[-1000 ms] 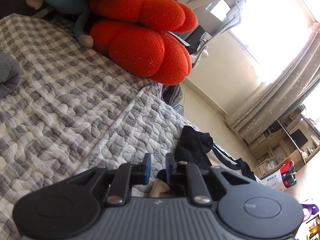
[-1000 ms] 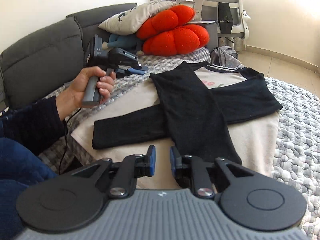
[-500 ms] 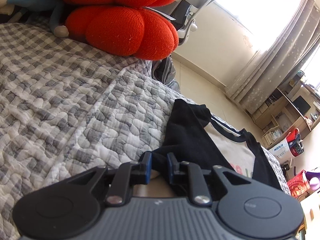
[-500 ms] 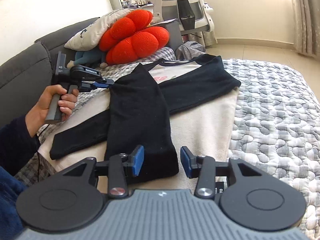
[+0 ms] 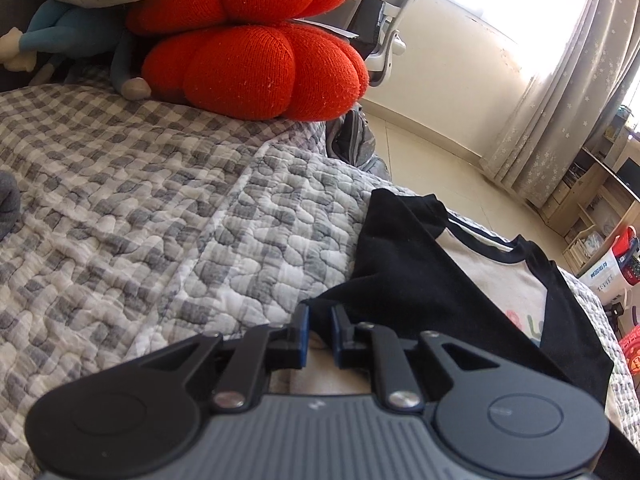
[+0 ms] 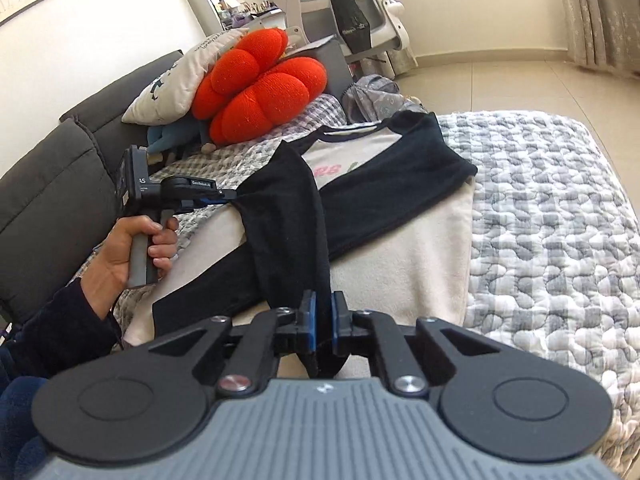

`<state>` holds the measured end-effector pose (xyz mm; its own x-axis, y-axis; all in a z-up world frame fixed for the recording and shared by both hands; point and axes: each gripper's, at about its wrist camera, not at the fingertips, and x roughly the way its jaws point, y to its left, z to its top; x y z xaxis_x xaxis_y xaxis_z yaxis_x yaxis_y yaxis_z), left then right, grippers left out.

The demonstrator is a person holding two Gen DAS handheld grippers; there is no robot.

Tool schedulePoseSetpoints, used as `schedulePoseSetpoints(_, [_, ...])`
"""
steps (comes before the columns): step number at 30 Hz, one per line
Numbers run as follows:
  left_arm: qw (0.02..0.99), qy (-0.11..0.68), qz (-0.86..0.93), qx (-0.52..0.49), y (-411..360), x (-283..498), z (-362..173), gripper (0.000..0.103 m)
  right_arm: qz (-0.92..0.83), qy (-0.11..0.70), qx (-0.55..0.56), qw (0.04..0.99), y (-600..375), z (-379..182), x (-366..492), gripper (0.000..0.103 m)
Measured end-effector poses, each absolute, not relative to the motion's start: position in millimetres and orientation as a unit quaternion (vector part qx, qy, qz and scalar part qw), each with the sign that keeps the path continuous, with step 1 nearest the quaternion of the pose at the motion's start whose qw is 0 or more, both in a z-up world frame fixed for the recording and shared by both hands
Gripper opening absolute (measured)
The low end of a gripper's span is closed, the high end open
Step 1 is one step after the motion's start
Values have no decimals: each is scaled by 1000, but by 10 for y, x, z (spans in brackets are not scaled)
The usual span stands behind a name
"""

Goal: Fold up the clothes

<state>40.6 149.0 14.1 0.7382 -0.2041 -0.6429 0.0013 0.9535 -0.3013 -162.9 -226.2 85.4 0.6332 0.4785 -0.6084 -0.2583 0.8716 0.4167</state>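
A cream shirt with black sleeves lies flat on the quilted cover. One black sleeve is folded down across its body. The other sleeve runs crosswise under it. My left gripper, held in a person's hand, is shut on that folded sleeve's upper edge near the shoulder. In the left wrist view the left gripper pinches the black sleeve beside the cream chest. My right gripper is closing, its pads pressing the sleeve's lower end between them.
Red knitted cushions and a white pillow are piled at the cover's far end against a grey sofa back. An office chair stands behind them. Bare floor and a curtain lie beyond the cover's right side.
My right gripper's jaws went from wide apart to pinched on the sleeve's end, and it rolled and shifted sideways. The left gripper kept its grip and edged toward the shirt.
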Motion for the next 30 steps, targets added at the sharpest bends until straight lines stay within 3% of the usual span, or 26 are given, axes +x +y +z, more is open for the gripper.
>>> schedulePoseSetpoints(5, [926,350,-56,-125,1443,378,131,14,207,350,178,896,-2411,626,-1585,19])
schedulePoseSetpoints(7, [926,350,-56,-128,1447,378,127,14,201,347,179,899,-2424,555,-1584,36])
schedulePoseSetpoints(8, [926,350,-56,-130,1450,379,126,14,197,346,178,900,-2428,521,-1584,37])
schedulePoseSetpoints(12, [926,351,-55,-132,1453,384,130,14,210,342,219,889,-2477,418,-1576,37])
schedulePoseSetpoints(14, [926,350,-54,-129,1447,383,133,14,211,344,249,880,-2502,442,-1578,24])
schedulePoseSetpoints(15, [926,351,-54,-130,1448,384,135,14,212,345,265,875,-2515,454,-1579,10])
schedulePoseSetpoints(24, [920,358,-58,-145,1485,398,142,15,211,324,398,832,-2651,892,-1701,10])
schedulePoseSetpoints(30, [922,357,-58,-137,1453,377,148,15,60,400,308,861,-2652,555,-1558,15])
